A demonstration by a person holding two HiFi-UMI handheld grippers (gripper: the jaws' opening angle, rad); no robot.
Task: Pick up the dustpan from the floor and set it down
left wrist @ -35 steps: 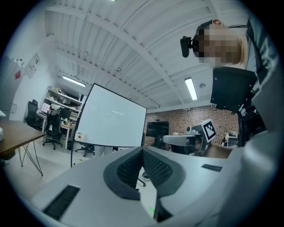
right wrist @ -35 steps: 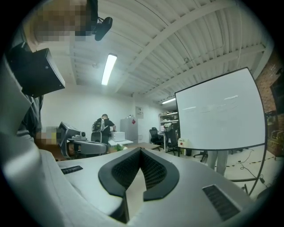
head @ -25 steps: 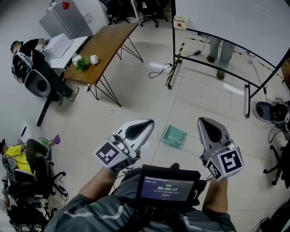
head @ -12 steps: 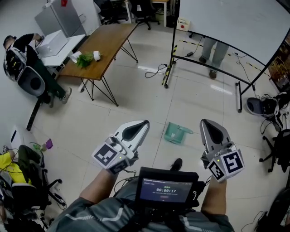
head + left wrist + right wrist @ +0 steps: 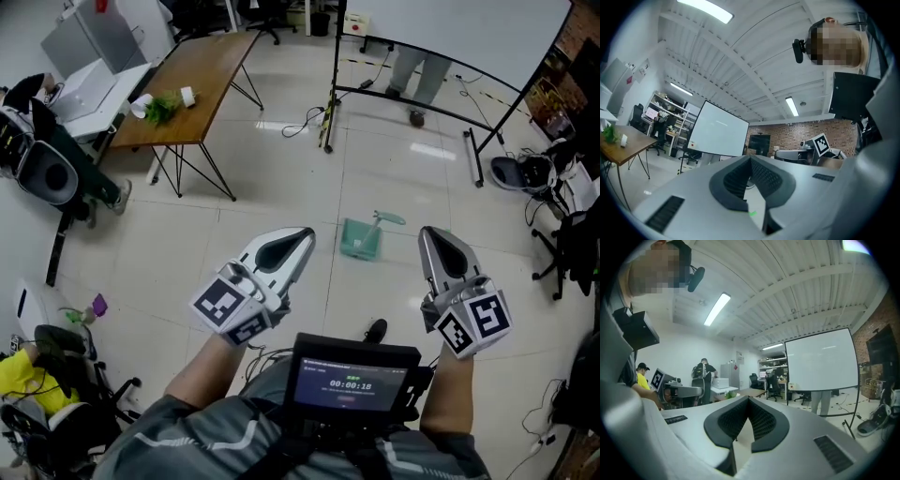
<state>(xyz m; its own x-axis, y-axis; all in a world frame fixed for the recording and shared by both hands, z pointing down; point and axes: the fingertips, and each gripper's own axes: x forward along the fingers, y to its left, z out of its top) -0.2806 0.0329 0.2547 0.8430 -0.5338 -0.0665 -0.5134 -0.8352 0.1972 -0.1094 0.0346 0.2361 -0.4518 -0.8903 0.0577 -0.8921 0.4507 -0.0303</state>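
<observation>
A green dustpan lies on the tiled floor with its handle pointing up and right in the head view. It sits ahead of me, between the lines of my two grippers and well below them. My left gripper is held level to the left of it, jaws shut with nothing between them. At the right, my right gripper is also level and shut on nothing. Neither gripper view shows the dustpan.
A wooden table with a small plant stands at the far left. A white screen on a black frame stands beyond the dustpan, a person's legs behind it. Cables lie on the floor. People sit at the left; chairs and gear line the right.
The room has slid through the head view as I walk. The dustpan now shows higher in the picture, with its handle in sight. Both grippers keep their places in the view and stay shut.
</observation>
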